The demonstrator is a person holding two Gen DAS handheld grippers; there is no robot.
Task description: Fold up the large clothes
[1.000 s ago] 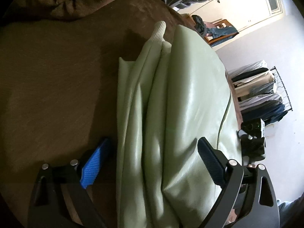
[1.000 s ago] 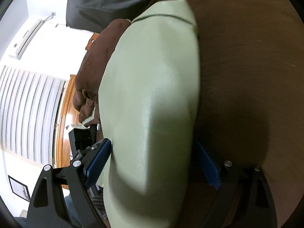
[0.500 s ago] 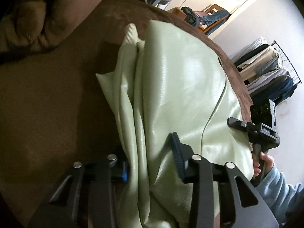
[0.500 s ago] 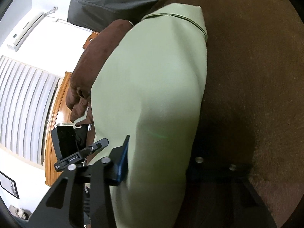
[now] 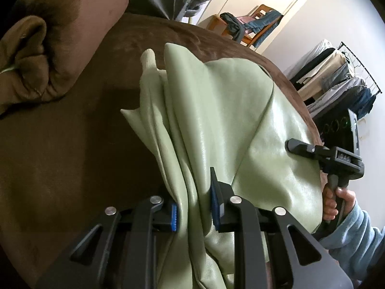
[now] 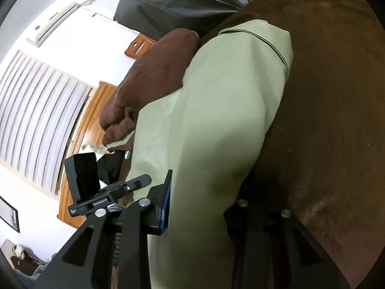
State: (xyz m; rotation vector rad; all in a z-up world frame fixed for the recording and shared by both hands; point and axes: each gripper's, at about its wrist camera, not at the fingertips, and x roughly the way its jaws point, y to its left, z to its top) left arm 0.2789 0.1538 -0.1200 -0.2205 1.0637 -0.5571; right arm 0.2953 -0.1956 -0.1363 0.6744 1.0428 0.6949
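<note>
Now both claws [image 5: 193, 207] [image 6: 197, 207] pinch jacket [image 5: 231, 130] edges.

Left wrist view: close, looks forward between its own fingers along the bunched green jacket [image 5: 216, 125] over the brown sofa [image 5: 60, 156], toward a clothes rack [image 5: 336, 79]. Right wrist view: equally close, faces the opposite way toward window blinds [image 6: 41, 110]. Shared: jacket, sofa; each shows the other gripper.

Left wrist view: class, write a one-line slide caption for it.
Left gripper clamps a bunched edge of the pale green jacket on the brown bed cover.
</note>
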